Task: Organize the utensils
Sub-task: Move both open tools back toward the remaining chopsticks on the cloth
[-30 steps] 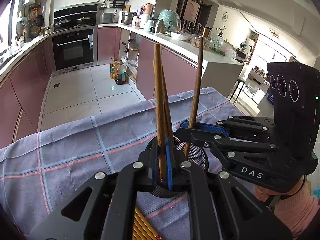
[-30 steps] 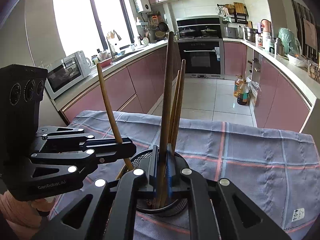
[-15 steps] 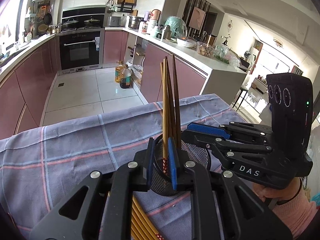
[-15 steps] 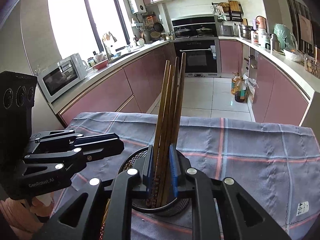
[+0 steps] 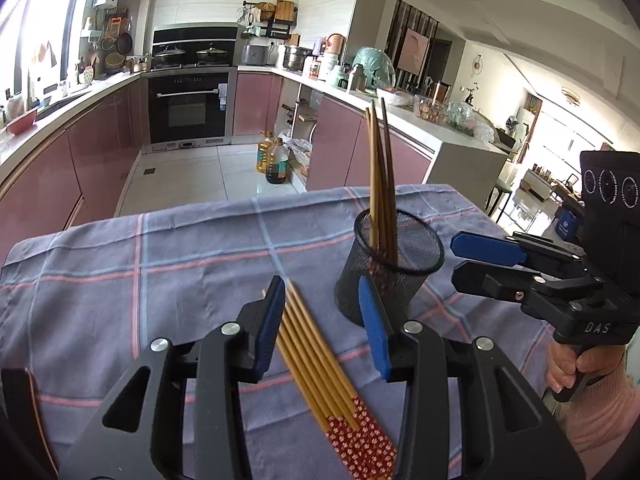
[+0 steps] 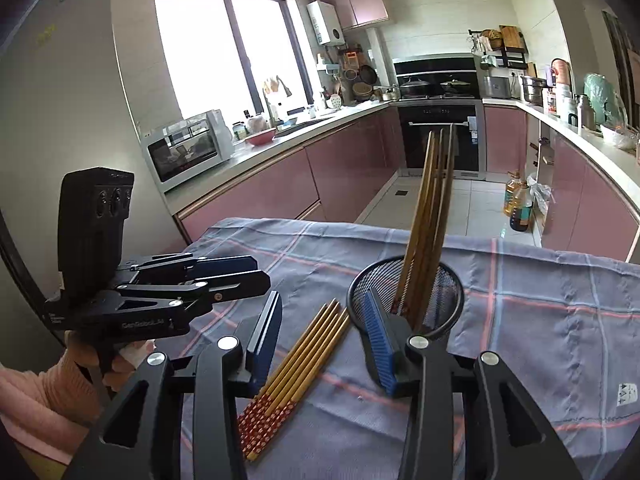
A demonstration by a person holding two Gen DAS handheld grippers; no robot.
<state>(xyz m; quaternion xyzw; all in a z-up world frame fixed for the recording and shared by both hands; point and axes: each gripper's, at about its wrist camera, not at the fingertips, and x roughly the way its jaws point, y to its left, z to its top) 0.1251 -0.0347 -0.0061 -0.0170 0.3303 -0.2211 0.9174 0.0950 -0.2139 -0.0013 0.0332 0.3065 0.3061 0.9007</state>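
1. The left gripper (image 5: 324, 320) is hanging just above the table with its two blue fingers (image 5: 267, 326) spread wide, and it is holding nothing.
2. The right gripper (image 6: 326, 338) is also gaping wide and carrying nothing.
3. A bunch of loose chopsticks (image 5: 320, 364) is lying flat on the checked cloth (image 5: 160, 280), right under the gap in each gripper.
4. Their red dotted ends (image 6: 264, 420) are pointing back toward the cameras.
5. A black mesh cup (image 5: 390, 264) is standing upright on the cloth, just beside the loose chopsticks.
6. A few standing chopsticks (image 5: 380, 176) are sticking up out of the cup and leaning a little.
7. In the right wrist view, the right gripper's right finger is sitting in front of the cup's rim (image 6: 404, 264).
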